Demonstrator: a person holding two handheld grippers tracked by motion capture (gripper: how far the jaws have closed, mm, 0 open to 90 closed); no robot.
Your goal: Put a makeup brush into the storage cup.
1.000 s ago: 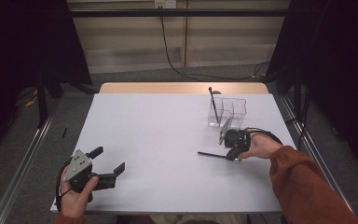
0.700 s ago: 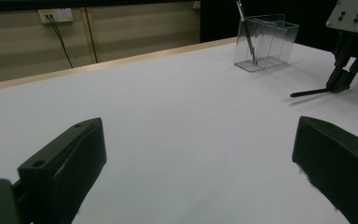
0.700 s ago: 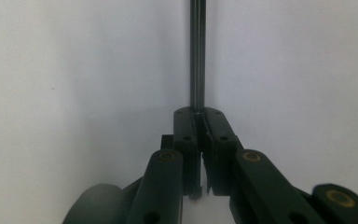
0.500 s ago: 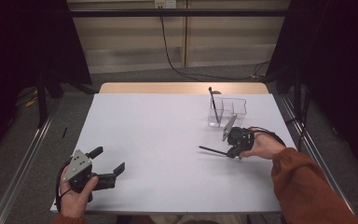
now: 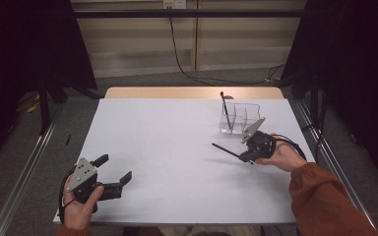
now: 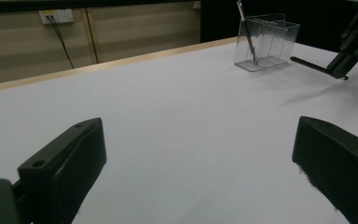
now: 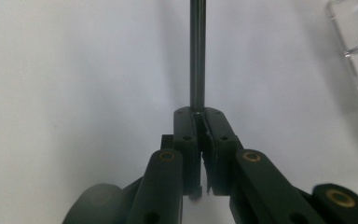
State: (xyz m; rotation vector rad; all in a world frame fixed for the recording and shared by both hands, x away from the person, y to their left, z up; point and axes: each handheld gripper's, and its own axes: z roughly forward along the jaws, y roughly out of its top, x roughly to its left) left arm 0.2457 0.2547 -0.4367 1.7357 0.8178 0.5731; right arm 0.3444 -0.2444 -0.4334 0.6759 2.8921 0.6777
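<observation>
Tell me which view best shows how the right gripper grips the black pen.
The right gripper view: the pen runs straight out from between the shut jaws of the right gripper. The high view shows it small, jutting left above the table; the left gripper view shows it far off.

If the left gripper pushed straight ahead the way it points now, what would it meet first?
Probably nothing soon: ahead of the left gripper lies bare white table. The clear organizer sits right of that line, though depth is hard to judge.
</observation>
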